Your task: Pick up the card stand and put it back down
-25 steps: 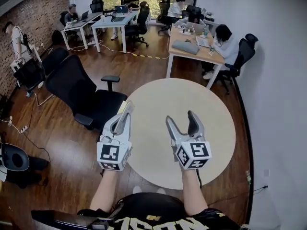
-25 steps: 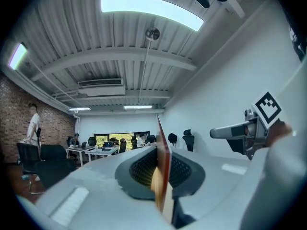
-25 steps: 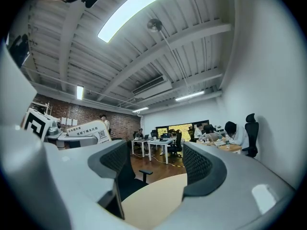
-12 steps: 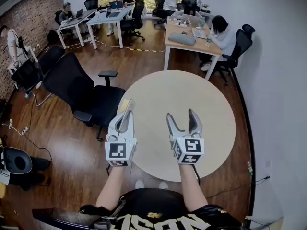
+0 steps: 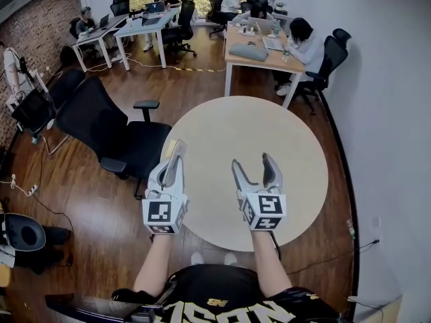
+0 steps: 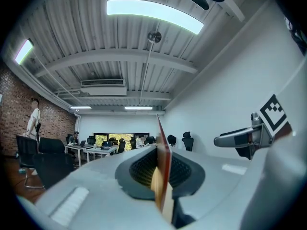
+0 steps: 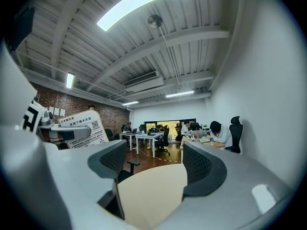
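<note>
I'm seeing a black office chair [image 5: 114,136] sitting just beside the round table's [image 5: 283,126] left edge, with occupied desks [image 5: 259,52] well beyond. My left gripper [image 5: 176,155] is clamping the card stand [image 6: 163,171] edge-on between its jaws, above the table's left rim. My right gripper [image 5: 254,165] is hanging over bare tabletop, jaws apart and holding nothing, with the stand just to its left

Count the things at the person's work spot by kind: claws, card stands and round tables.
Claws: 2, the left claw and the right claw
Card stand: 1
Round table: 1
Total: 4
</note>
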The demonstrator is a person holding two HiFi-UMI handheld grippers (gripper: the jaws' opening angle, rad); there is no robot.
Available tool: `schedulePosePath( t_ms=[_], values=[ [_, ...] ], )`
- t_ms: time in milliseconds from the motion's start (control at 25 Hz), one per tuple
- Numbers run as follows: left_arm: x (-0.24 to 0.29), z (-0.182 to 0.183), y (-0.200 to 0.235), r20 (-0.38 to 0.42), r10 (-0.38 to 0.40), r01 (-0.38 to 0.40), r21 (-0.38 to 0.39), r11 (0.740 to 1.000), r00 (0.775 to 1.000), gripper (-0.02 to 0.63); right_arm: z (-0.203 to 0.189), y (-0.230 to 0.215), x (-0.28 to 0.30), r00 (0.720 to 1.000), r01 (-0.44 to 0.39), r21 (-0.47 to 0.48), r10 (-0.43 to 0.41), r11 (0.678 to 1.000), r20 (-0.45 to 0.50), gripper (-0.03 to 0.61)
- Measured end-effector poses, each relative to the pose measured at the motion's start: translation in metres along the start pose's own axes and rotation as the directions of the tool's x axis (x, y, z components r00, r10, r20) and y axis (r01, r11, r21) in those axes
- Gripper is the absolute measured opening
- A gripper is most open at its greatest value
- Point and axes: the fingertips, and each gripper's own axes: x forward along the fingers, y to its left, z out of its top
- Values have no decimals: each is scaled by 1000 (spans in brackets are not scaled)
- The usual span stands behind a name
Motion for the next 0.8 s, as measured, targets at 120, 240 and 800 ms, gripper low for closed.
schedulePosePath(
  t_ms=[120,240,800],
  values=[
    [3,2,-5,-3,-14,14,-18,1000,1000,17,-4,-6,-6,1000,14,6,-14,1000,-4,371],
    [6,-3,-12,-12,-49,49,-10,999,999,17,-4,-16,-15,999,41,9,-41,999,-7,371],
    [59,-11,-101,-58,-354,353,-18,935,934,17,-17,-115,-106,956,292,45,-291,955,-32,371]
  ],
)
